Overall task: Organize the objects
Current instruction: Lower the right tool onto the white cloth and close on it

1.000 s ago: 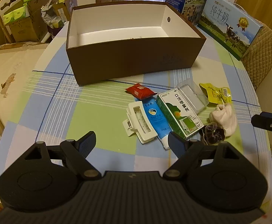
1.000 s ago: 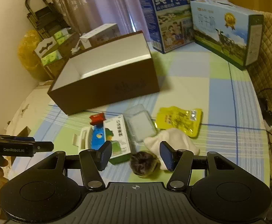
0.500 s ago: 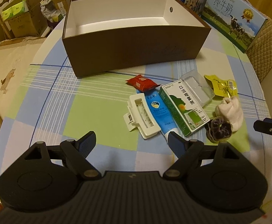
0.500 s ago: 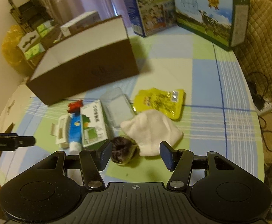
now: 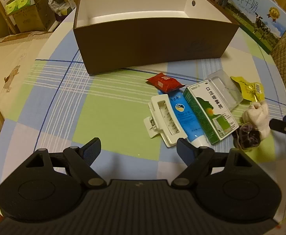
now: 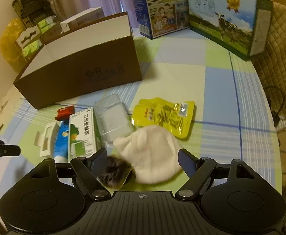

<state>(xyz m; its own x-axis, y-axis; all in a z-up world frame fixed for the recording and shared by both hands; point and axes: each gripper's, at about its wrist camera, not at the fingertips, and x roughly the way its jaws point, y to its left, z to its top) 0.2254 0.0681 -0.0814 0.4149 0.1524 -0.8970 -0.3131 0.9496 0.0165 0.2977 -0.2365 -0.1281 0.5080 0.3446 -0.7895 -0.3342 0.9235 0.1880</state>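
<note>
An open brown box point(image 5: 154, 39) with a white inside stands at the back of the table; it also shows in the right wrist view point(image 6: 80, 72). In front of it lie a red packet point(image 5: 163, 82), a white hair clip point(image 5: 165, 123), a blue tube point(image 5: 186, 121), a green-white carton point(image 5: 209, 111), a clear plastic case point(image 6: 112, 118), a yellow pouch point(image 6: 164, 115), a white sock point(image 6: 152, 154) and a dark scrunchie point(image 6: 113, 171). My left gripper point(image 5: 138, 148) is open, just short of the clip and tube. My right gripper point(image 6: 143, 159) is open, its jaws either side of the sock and scrunchie.
Two milk cartons point(image 6: 225, 17) stand at the back right of the checked tablecloth point(image 5: 107, 113). A quilted chair point(image 6: 280, 58) is to the right. Cardboard boxes and clutter point(image 5: 25, 9) sit beyond the table's left edge. Cables point(image 6: 280, 113) hang off the right side.
Both grippers have moved forward and lower toward the objects. The right gripper has closed in on the sock and scrunchie, which now lie between its open jaws.
</note>
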